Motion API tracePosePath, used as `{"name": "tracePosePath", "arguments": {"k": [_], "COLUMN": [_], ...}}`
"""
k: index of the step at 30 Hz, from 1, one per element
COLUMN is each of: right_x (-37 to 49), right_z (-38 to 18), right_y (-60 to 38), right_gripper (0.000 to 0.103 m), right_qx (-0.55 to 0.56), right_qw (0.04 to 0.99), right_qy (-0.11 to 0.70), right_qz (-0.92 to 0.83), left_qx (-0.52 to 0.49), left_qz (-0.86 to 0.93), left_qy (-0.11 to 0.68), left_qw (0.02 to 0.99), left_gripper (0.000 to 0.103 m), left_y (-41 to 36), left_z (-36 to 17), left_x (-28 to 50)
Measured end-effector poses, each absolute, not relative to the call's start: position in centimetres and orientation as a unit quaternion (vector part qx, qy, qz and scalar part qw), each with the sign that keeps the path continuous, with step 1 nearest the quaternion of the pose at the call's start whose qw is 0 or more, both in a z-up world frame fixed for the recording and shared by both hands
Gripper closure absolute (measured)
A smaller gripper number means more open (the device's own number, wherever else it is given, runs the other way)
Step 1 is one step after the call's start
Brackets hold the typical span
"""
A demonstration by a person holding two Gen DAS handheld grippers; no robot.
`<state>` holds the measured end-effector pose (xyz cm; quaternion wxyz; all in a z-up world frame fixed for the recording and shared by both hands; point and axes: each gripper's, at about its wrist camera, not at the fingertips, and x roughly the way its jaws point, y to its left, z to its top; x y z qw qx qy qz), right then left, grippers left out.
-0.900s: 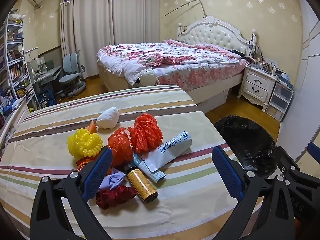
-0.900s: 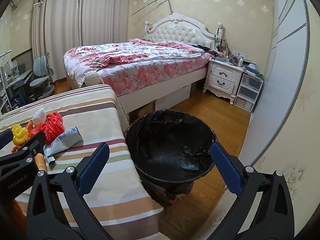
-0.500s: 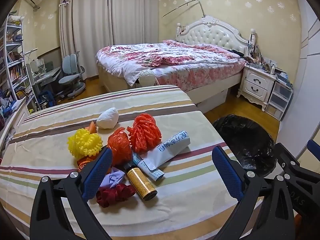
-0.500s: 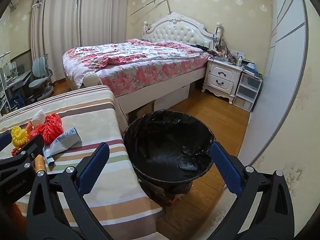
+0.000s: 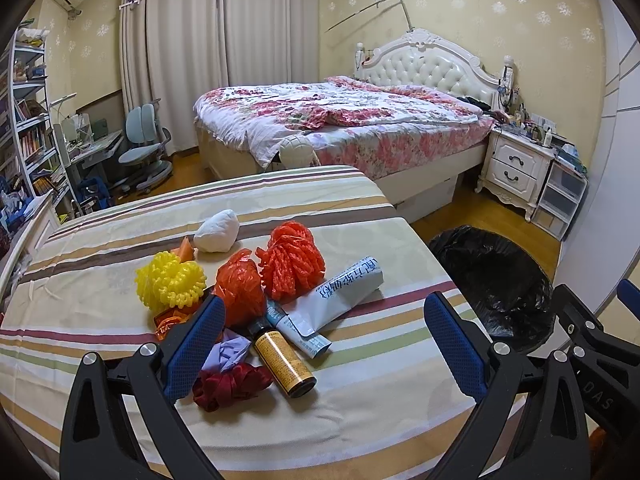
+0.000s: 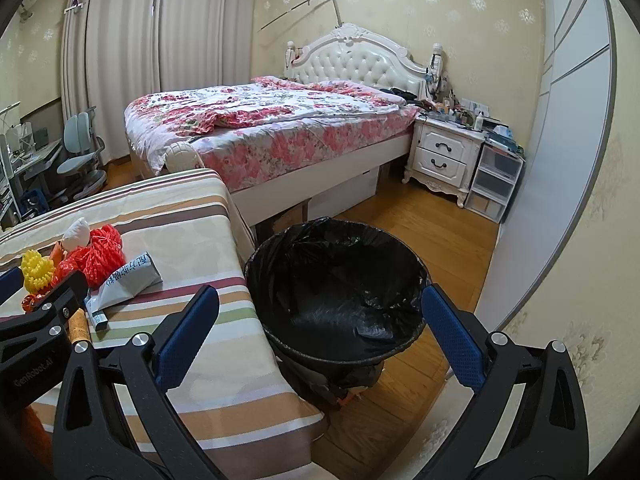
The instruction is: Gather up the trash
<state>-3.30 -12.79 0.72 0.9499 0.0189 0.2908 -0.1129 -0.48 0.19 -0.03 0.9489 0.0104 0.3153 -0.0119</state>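
A heap of trash lies on the striped table: a yellow foam net, an orange plastic bag, an orange-red foam net, a white wad, a grey mailer bag, a brown bottle, a lilac paper and a dark red ribbon. My left gripper hangs open just above the near side of the heap, holding nothing. My right gripper is open over the near rim of the black-lined bin, which stands on the floor right of the table.
A bed with a floral cover stands behind the table. A white nightstand and plastic drawers stand at the far right wall. A desk chair and bookshelves are at the left. Wooden floor surrounds the bin.
Both views have shifted slightly; the bin sits a little further left in the right wrist view. Both grippers remain open, and the trash has not moved.
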Motion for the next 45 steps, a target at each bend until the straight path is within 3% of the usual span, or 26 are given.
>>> {"name": "tracePosePath", "arguments": {"k": [45], "right_x": [-3.67], "right_z": [0.40], "right_y": [-13.53], "right_gripper": [0.004], "right_qx": [0.019], "right_qw": [0.949], "right_qy": [0.293], "right_qz": [-0.113], "left_qx": [0.010], "left_qz": [-0.011], "left_qy": [0.318], "left_qw": [0.948], "left_gripper": [0.006], "left_y": [0.32], "left_z": [-0.15], "left_x": [-0.48]}}
